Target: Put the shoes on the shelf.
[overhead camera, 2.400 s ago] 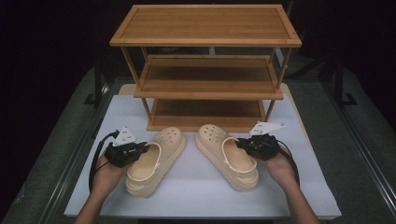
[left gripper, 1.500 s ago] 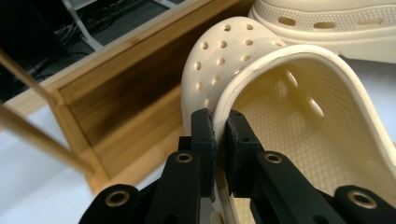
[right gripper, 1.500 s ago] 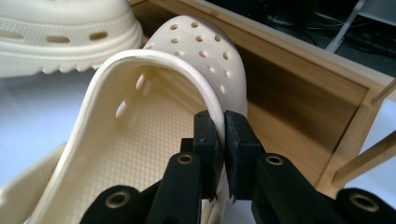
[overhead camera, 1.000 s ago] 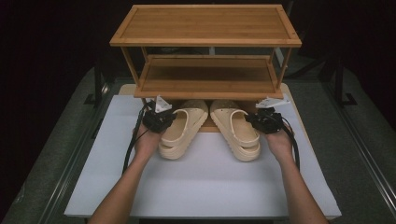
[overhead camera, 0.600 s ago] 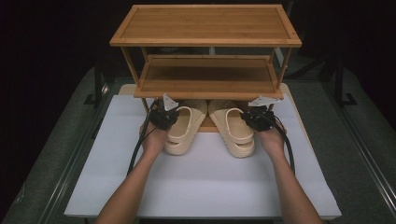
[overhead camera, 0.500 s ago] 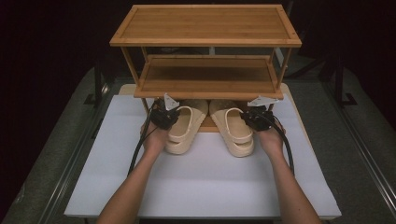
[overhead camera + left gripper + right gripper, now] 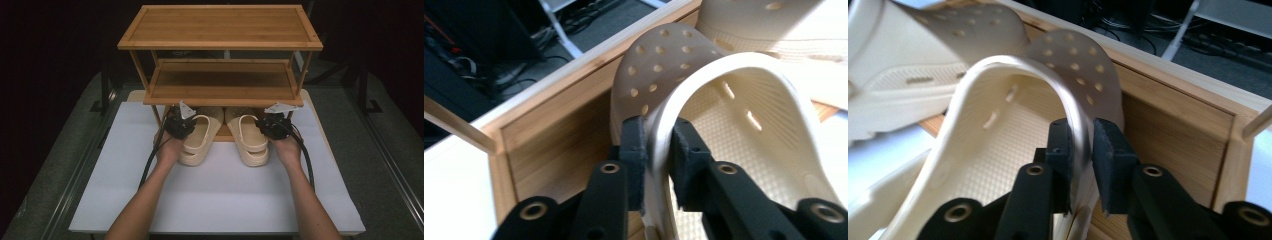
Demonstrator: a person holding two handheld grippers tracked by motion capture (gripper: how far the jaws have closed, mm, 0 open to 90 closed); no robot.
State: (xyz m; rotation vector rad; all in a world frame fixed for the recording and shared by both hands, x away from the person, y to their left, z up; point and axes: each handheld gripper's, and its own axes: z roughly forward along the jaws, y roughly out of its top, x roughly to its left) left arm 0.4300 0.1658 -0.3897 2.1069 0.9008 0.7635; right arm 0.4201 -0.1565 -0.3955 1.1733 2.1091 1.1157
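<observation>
Two cream perforated clogs lie side by side, toes pushed under the wooden shoe rack point(image 7: 220, 25) onto its bottom shelf. The left clog point(image 7: 200, 135) has its outer side wall pinched by my left gripper point(image 7: 181, 126); in the left gripper view both pads clamp the rim of that left clog point(image 7: 744, 120) with my left gripper point(image 7: 658, 155) shut on it. The right clog point(image 7: 247, 135) is held the same way by my right gripper point(image 7: 270, 125); the right gripper view shows the right clog point(image 7: 1013, 115) rim squeezed inside my right gripper point(image 7: 1080, 150).
The three-tier bamboo rack stands at the back of a white table mat point(image 7: 215, 195). Its corner posts point(image 7: 156, 112) flank the clogs closely. The middle shelf point(image 7: 222, 82) hangs low over the grippers. Dark floor and metal rails surround the table.
Both grippers have carried the clogs from the front of the mat forward to the rack, sliding the toes under the middle shelf. In the last half second they have barely moved.
</observation>
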